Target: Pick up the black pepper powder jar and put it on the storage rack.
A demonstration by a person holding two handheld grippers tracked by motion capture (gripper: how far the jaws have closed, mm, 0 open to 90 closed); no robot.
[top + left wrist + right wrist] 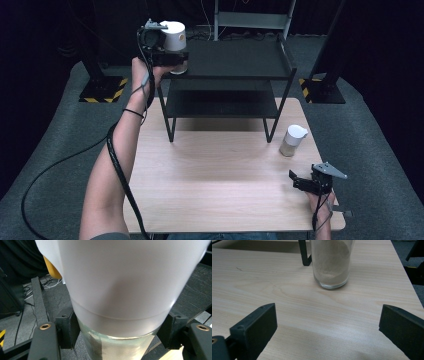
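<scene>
My left gripper [172, 56] is raised at the left end of the black shelf's top level [235, 57], shut on a glass jar with a big white lid [173, 35]. In the left gripper view the white lid [120, 282] looms close and the jaws clamp the glass body [117, 347] just under it. My right gripper [296, 179] rests low over the wooden table [210, 175] near its right front corner, open with nothing between its fingers. A second jar [292, 140] with a white lid and pale powder stands on the table ahead of the right gripper, and its glass base [332, 262] appears in the right gripper view.
The black two-level shelf stands on the table's far edge, its lower level [220, 102] bare. One of its legs [304, 253] lands beside the powder jar. A black cable [117, 165] trails along the left forearm. Grey carpet [55, 140] surrounds the table.
</scene>
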